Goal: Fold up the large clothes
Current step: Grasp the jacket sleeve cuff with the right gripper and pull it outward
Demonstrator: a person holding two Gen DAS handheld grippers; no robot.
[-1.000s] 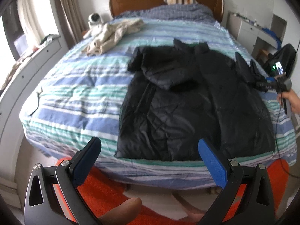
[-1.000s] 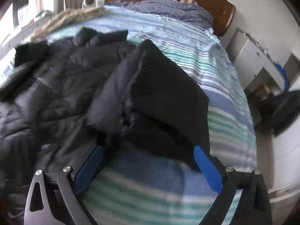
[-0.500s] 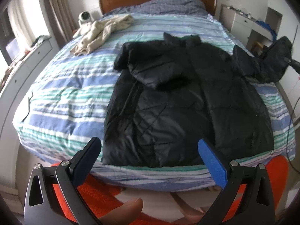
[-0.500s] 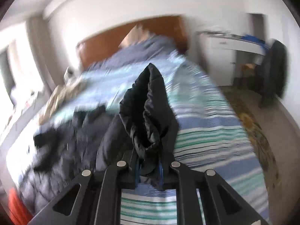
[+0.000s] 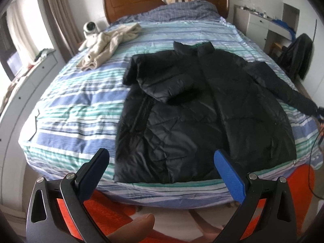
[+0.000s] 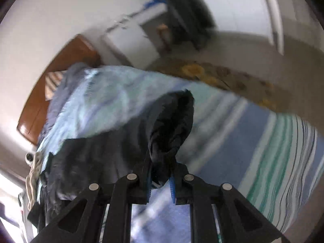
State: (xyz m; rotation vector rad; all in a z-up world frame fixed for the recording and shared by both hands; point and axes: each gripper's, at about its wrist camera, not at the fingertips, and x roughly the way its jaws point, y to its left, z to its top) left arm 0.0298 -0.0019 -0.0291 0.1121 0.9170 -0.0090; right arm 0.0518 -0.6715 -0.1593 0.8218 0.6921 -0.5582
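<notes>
You're facing a striped bed (image 5: pixel 77 109), wooden headboard (image 5: pixel 141 2) far, curtain (image 5: pixel 58 14) left, white drawers (image 5: pixel 255 24) right, orange rug (image 5: pixel 303 184) near.

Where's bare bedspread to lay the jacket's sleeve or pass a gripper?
Free: the striped bedspread left of the black jacket, below the beige garment; also the band between collar and pillows. Crowded: the right side, where the right gripper holds the sleeve.
</notes>
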